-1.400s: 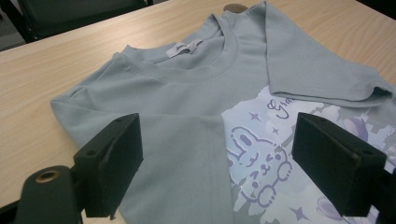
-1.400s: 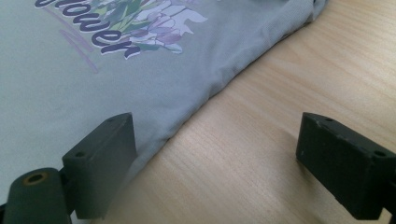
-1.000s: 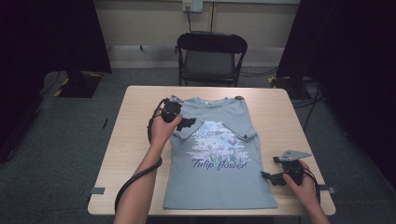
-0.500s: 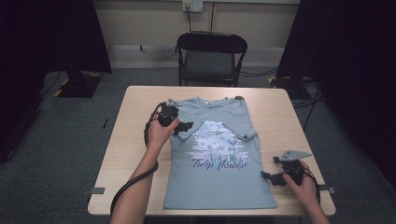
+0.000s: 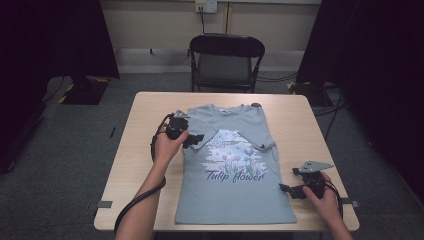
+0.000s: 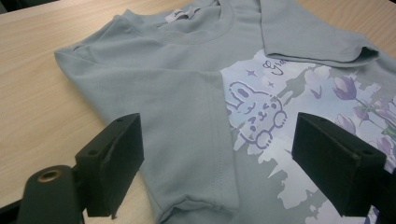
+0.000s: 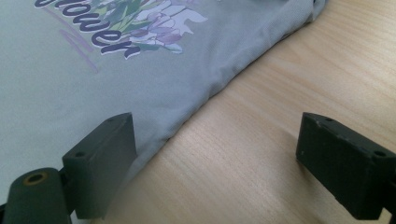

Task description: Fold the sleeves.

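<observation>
A grey-blue T-shirt with a tulip print lies flat, front up, on the wooden table, both short sleeves folded in over the chest. My left gripper hovers open at the shirt's left side, over the folded left sleeve. In the left gripper view, the left gripper has its jaws wide apart with that sleeve below them, not pinched. My right gripper stands open at the shirt's lower right edge. The right gripper straddles that edge, one jaw over cloth and one over bare wood.
A black folding chair stands behind the table's far edge. A small dark object lies near the collar at the far edge. Bare wood flanks the shirt on both sides. Cables trail from both grippers.
My left gripper has drawn back slightly toward the near side, staying open over the folded sleeve. The right gripper has not moved.
</observation>
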A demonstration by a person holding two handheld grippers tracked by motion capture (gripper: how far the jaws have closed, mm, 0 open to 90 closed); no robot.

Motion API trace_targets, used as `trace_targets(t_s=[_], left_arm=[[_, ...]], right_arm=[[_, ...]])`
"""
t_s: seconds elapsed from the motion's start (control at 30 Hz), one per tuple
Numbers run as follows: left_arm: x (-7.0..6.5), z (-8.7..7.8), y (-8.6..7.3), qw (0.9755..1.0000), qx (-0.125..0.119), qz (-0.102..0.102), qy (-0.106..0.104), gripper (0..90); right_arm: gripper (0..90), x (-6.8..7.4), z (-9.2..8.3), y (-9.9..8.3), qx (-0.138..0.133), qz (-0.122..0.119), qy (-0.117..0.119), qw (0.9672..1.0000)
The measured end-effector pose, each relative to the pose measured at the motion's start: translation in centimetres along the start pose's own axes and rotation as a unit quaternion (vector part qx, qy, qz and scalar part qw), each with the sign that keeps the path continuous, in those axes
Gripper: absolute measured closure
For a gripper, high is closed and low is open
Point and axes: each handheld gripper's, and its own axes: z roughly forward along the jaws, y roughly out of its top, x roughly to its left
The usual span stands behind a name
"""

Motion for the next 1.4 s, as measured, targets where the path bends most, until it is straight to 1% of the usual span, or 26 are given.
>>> trace_targets(t_s=[0.13, 0.17, 0.3, 0.33, 0.4, 0.5, 0.67, 1.07, 1.23, 1.33, 1.4], left_arm=[[0.0, -0.1, -0.4, 1.0, 0.001, -0.001, -0.001, 16.4], [0.0, -0.1, -0.5, 1.0, 0.002, 0.003, -0.001, 16.4], [0.0, -0.3, -0.8, 1.0, 0.002, -0.001, -0.002, 16.4], [0.1, -0.4, -0.9, 1.0, 0.001, 0.001, -0.002, 16.4], [0.1, -0.5, -1.1, 1.0, -0.002, -0.003, -0.002, 16.4], [0.1, -0.8, -1.3, 1.0, 0.0, 0.001, -0.001, 16.5], [0.1, -1.3, -1.7, 1.0, -0.003, 0.0, -0.001, 16.6], [0.2, -1.8, -3.0, 1.0, 0.0, -0.003, -0.008, 16.6], [0.2, -2.1, -3.7, 0.9999, -0.003, -0.005, -0.011, 16.6], [0.2, -2.2, -3.9, 0.9999, -0.001, -0.002, -0.011, 16.7], [0.2, -2.4, -4.1, 0.9999, -0.003, -0.007, -0.011, 16.7]], right_arm=[[11.2, 0.0, 0.0, 0.0, 0.0, 0.0, 0.0, 1.0], [11.1, 0.0, 0.0, 0.0, 0.0, 0.0, 0.0, 1.0], [11.2, 0.0, 0.0, 0.0, 0.0, 0.0, 0.0, 1.0], [11.1, 0.0, 0.0, 0.0, 0.0, 0.0, 0.0, 1.0], [11.1, 0.0, 0.0, 0.0, 0.0, 0.0, 0.0, 1.0], [11.1, 0.0, 0.0, 0.0, 0.0, 0.0, 0.0, 1.0], [11.1, 0.0, 0.0, 0.0, 0.0, 0.0, 0.0, 1.0], [11.2, 0.0, 0.0, 0.0, 0.0, 0.0, 0.0, 1.0], [11.2, 0.0, 0.0, 0.0, 0.0, 0.0, 0.0, 1.0], [11.2, 0.0, 0.0, 0.0, 0.0, 0.0, 0.0, 1.0], [11.2, 0.0, 0.0, 0.0, 0.0, 0.0, 0.0, 1.0]])
